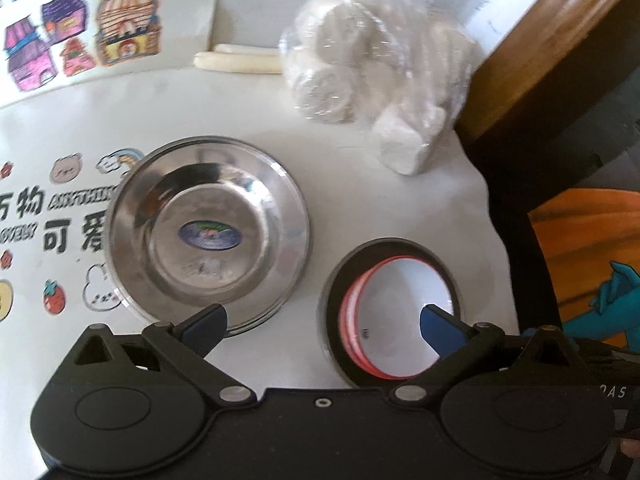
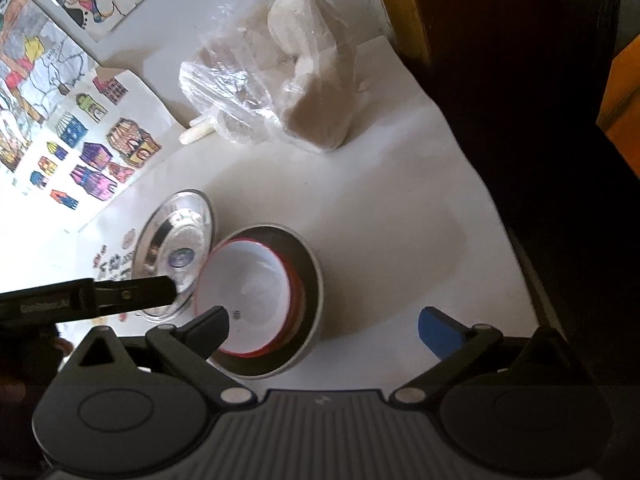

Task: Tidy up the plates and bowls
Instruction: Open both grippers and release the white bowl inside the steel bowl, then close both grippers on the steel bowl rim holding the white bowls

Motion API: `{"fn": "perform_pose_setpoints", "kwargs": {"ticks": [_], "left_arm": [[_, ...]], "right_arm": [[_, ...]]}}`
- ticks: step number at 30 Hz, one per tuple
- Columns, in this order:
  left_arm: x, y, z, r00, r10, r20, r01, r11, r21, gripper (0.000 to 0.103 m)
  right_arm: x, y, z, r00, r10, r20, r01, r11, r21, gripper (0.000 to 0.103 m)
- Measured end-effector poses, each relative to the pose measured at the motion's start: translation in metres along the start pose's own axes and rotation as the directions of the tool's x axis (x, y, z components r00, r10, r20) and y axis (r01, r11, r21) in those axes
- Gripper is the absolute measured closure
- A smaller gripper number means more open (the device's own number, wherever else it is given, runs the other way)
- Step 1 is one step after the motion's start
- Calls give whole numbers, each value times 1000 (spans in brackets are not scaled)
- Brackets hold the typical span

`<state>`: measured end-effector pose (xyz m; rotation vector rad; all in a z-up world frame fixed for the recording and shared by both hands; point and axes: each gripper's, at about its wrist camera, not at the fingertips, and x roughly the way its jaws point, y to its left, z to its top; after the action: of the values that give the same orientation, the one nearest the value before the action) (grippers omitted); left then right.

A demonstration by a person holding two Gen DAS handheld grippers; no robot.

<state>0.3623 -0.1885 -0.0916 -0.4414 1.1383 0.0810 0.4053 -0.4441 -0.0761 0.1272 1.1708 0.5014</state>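
Note:
A steel plate (image 1: 208, 228) with a blue oval sticker lies on the white table (image 1: 360, 184). To its right a white bowl with a red rim (image 1: 400, 316) sits inside a black bowl (image 1: 340, 276). My left gripper (image 1: 322, 330) is open and empty, hovering over the gap between plate and bowls. In the right wrist view the same plate (image 2: 176, 248) and nested bowls (image 2: 248, 296) lie left of centre. My right gripper (image 2: 324, 334) is open and empty above the bowls' right side. The left gripper's finger (image 2: 132, 292) reaches over the plate.
A clear plastic bag of white rolls (image 1: 360, 76) lies at the back of the table, with a white stick (image 1: 236, 62) beside it. Colourful drawings (image 1: 80, 32) cover the left. The table's right edge (image 2: 500, 216) drops to a dark gap beside wooden furniture (image 1: 552, 40).

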Motion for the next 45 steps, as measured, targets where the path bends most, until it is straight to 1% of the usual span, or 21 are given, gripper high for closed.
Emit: {"fn": "perform_pose_setpoints", "kwargs": {"ticks": [5,7,11,16,23,34,38,42,45], "left_arm": [[1,11,-5,997,74,-2,-74,997,-28,1],[3,16,-8,995,102,-14,-103,994,-38,1],[7,23,-13,992,117,-45,-120,991,-56,1],[12,20,-16,991,125,-57,-128,991,-41,1],[22,15,-17,989,130,-76,-133,990,-35,1],[32,17,-15,983,161,-93,-166,985,-49,1],[38,15,-15,978,178,-104,-183,983,-33,1],[45,11,-17,971,203,-125,-206,979,-13,1],[46,11,-16,969,208,-134,-212,977,-16,1]], "right_arm": [[2,-2,-2,997,-71,8,72,996,-45,0],[3,-2,-3,995,-103,13,103,993,-64,0],[7,-4,-6,989,-144,12,145,987,-71,0],[12,-7,-9,984,-177,-12,175,981,-86,0],[16,-7,-13,982,-185,-32,181,978,-104,0],[26,3,0,984,-178,-22,171,969,-178,0],[31,7,3,976,-216,-4,209,952,-224,0],[35,13,6,974,-225,21,221,932,-286,0],[39,18,8,974,-224,24,218,915,-340,0]]}}
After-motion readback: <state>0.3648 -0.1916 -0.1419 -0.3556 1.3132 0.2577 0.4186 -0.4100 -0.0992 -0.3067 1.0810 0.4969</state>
